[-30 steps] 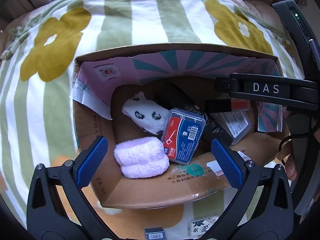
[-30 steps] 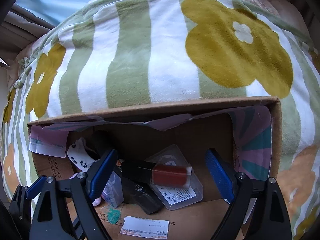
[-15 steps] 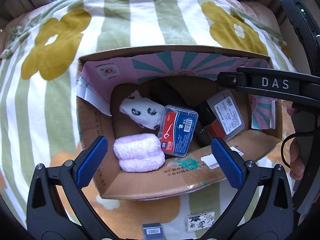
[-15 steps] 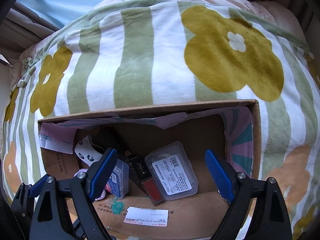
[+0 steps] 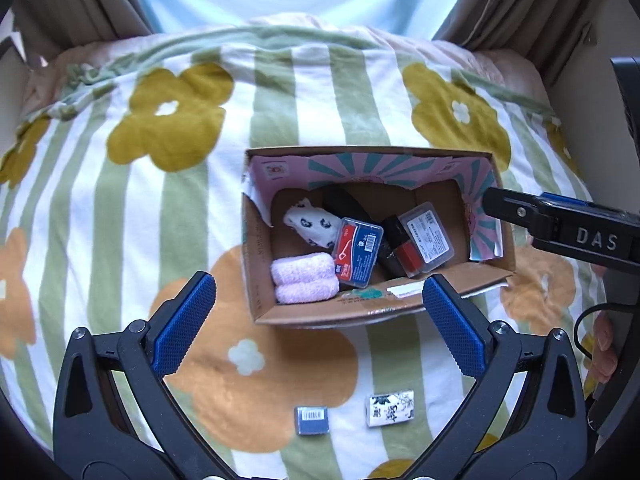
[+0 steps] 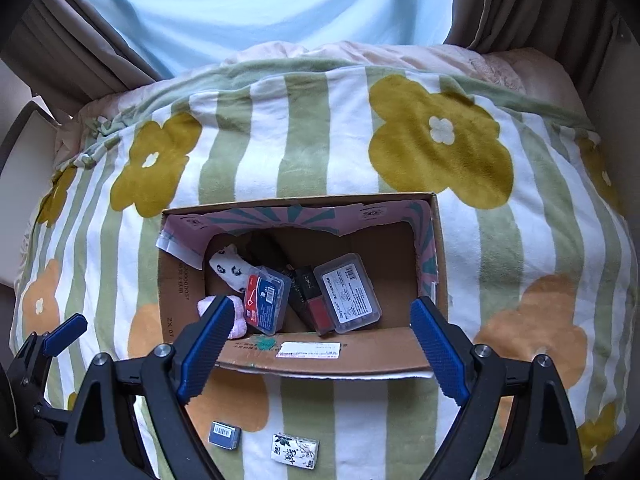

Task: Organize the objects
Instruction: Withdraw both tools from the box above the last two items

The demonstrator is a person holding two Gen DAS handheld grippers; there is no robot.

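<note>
Both grippers — left (image 5: 316,324), right (image 6: 320,344) — are hanging empty, jaws apart; next, the packet (image 6: 295,451) at 6 o'clock of the box (image 6: 320,354) — approach flat.

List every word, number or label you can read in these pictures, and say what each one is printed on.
"DAS": white letters on the black body of the right tongs.
"ZX 07": printed on the brown cardboard box, on its left outer wall.
Too small or blurred to read:
the red-and-blue plastic case;
the clear plastic case with a white label;
the white sticker on the box flap;
the small barcoded grey box;
the small white ink-patterned box.
</note>
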